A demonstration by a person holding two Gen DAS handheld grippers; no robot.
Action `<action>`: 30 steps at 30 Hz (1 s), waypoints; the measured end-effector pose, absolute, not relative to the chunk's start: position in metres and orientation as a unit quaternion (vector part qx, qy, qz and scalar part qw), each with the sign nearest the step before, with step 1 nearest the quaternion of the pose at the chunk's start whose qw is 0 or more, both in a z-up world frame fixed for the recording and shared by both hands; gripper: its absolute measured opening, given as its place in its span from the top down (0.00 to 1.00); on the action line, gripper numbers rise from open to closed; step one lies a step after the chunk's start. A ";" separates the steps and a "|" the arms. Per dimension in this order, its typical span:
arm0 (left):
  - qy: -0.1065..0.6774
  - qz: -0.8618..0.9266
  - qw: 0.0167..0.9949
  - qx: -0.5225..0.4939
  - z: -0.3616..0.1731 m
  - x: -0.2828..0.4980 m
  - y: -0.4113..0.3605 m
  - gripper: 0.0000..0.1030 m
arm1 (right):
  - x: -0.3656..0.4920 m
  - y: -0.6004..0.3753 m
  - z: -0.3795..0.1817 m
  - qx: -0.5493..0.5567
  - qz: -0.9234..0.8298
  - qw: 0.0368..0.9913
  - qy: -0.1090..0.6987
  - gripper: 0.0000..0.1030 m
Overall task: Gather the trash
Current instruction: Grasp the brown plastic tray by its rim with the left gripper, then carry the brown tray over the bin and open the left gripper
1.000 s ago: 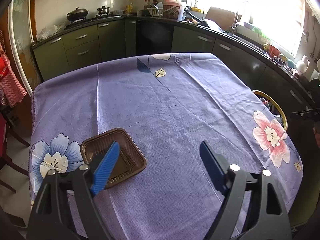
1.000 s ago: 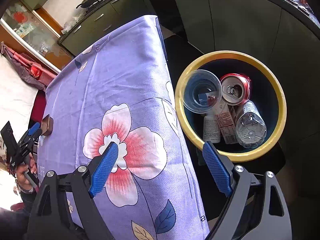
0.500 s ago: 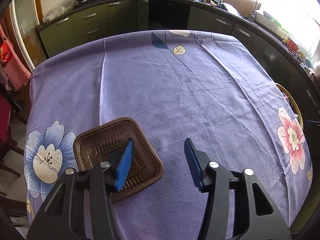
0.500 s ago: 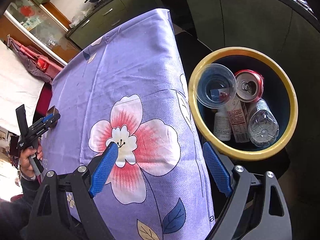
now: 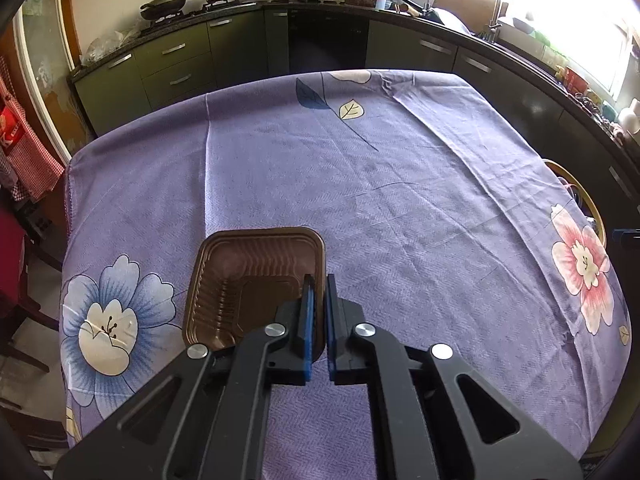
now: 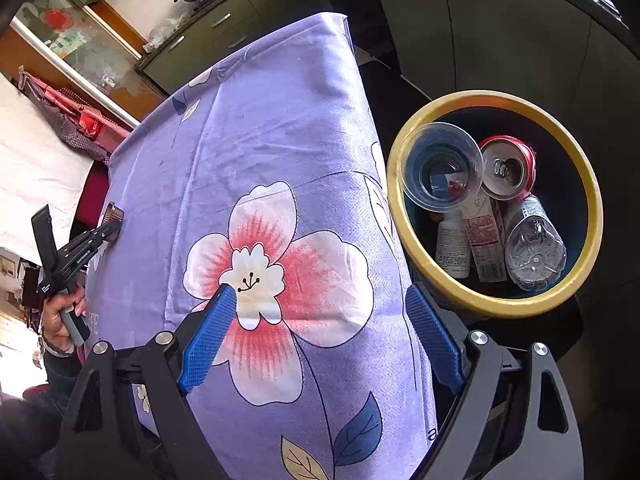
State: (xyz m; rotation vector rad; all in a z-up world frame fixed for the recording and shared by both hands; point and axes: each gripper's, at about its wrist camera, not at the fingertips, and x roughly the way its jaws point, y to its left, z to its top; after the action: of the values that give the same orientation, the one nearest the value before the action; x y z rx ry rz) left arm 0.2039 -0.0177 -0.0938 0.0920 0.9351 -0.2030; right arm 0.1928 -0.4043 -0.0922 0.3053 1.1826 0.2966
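A brown plastic tray lies on the purple flowered tablecloth near the table's near left. My left gripper is shut on the tray's right rim, one pad inside and one outside. In the right wrist view the tray shows small at the far left with the left gripper on it. My right gripper is open and empty above the table's edge, beside a yellow-rimmed bin holding a clear cup, a red can and bottles.
The bin's rim shows past the table's right edge in the left wrist view. Dark kitchen cabinets and a counter with a wok ring the table. A red chair stands at the left.
My left gripper has moved onto the brown tray and closed on its right rim. My right gripper has drifted slightly, staying open by the bin.
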 end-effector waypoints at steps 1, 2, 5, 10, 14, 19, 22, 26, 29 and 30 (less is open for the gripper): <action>0.446 -0.101 0.888 0.047 -0.091 0.201 -0.019 0.95 | 0.192 -0.404 -0.092 0.142 0.139 0.809 0.553 0.17; 0.441 -0.105 0.890 0.051 -0.087 0.198 -0.022 0.96 | 0.191 -0.403 -0.091 0.141 0.139 0.810 0.552 0.17; 0.425 -0.122 0.894 0.064 -0.075 0.188 -0.032 0.96 | 0.187 -0.403 -0.091 0.140 0.137 0.811 0.551 0.17; 0.398 -0.166 0.899 0.078 -0.048 0.172 -0.059 0.96 | 0.176 -0.410 -0.090 0.151 0.136 0.813 0.546 0.17; 0.376 -0.209 0.898 0.095 -0.026 0.160 -0.089 0.96 | 0.165 -0.420 -0.088 0.159 0.129 0.818 0.538 0.17; 0.358 -0.284 0.880 0.130 -0.006 0.154 -0.147 0.96 | 0.142 -0.445 -0.082 0.169 0.106 0.830 0.521 0.17; 0.356 -0.333 0.861 0.146 -0.002 0.157 -0.190 0.96 | 0.125 -0.464 -0.081 0.173 0.081 0.838 0.511 0.17; 0.361 -0.396 0.826 0.173 -0.007 0.165 -0.261 0.96 | 0.106 -0.493 -0.083 0.189 0.055 0.842 0.501 0.16; 0.373 -0.441 0.794 0.187 -0.019 0.175 -0.315 0.96 | 0.095 -0.511 -0.086 0.204 0.043 0.843 0.495 0.16; 0.379 -0.454 0.784 0.190 -0.024 0.179 -0.332 0.96 | 0.091 -0.517 -0.087 0.209 0.040 0.843 0.494 0.16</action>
State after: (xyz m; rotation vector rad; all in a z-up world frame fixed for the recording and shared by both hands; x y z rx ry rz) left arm 0.1791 -0.3323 -0.0244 0.4089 0.8180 -0.9791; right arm 0.0914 -0.5169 -0.0872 0.4423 1.0421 0.0853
